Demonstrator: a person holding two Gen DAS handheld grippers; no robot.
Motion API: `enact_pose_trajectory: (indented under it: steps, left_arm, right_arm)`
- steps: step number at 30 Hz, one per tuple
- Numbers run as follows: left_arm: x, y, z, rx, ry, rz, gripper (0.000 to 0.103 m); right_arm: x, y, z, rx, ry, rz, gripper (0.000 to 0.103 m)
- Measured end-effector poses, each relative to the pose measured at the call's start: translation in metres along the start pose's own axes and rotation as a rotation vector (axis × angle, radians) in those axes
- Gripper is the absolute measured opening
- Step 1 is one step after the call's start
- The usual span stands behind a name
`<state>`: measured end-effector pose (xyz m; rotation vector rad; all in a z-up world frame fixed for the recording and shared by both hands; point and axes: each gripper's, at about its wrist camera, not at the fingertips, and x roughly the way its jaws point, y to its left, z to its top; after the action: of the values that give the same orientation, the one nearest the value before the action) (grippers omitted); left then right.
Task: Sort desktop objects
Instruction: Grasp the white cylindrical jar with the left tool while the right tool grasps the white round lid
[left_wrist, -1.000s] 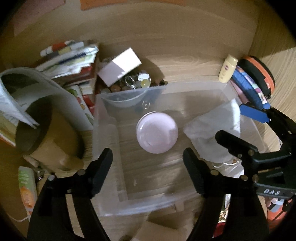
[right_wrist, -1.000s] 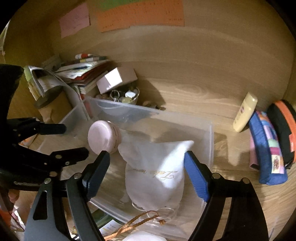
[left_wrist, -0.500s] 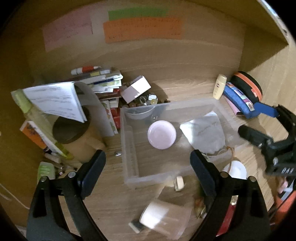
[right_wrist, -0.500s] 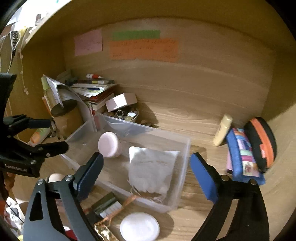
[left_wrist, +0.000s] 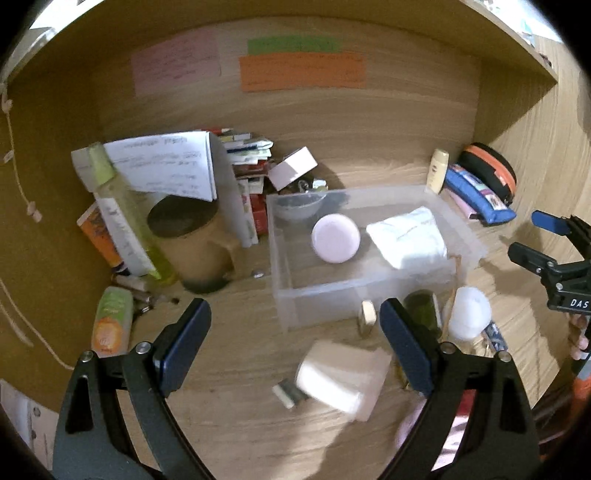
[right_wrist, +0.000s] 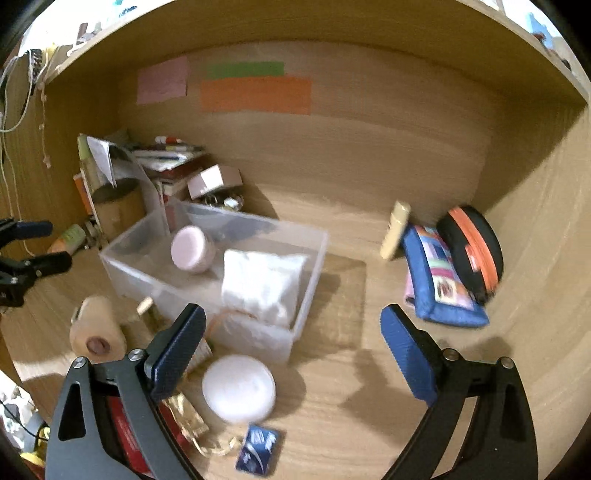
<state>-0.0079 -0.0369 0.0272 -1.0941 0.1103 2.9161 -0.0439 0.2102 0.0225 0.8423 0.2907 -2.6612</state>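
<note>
A clear plastic bin stands on the wooden desk. Inside lie a pink round jar and a white cloth pouch. My left gripper is open and empty, held above the desk in front of the bin. My right gripper is open and empty, in front of the bin's right corner; it also shows in the left wrist view. A white round lid, a cream tube and a blue packet lie before the bin.
A brown mug, a green bottle, papers and books crowd the left. A cream bottle, a blue pouch and a black-orange case lie at the right. A small bowl of trinkets sits behind the bin.
Both grippers have pulled back and up from the bin, open and empty. The jar and pouch stay in the bin; more of the desk front shows.
</note>
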Motion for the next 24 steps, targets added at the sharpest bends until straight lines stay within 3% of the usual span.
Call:
enact_pose_trajectory:
  steps: [13, 24]
  left_arm:
    - [0.021, -0.015, -0.042, 0.058, 0.109, -0.102, 0.093]
    - [0.048, -0.023, -0.053, 0.087, 0.152, -0.129, 0.093]
  right_arm:
    - [0.028, -0.004, -0.054, 0.099, 0.200, 0.092, 0.095]
    - [0.047, 0.003, -0.068, 0.135, 0.285, 0.170, 0.095]
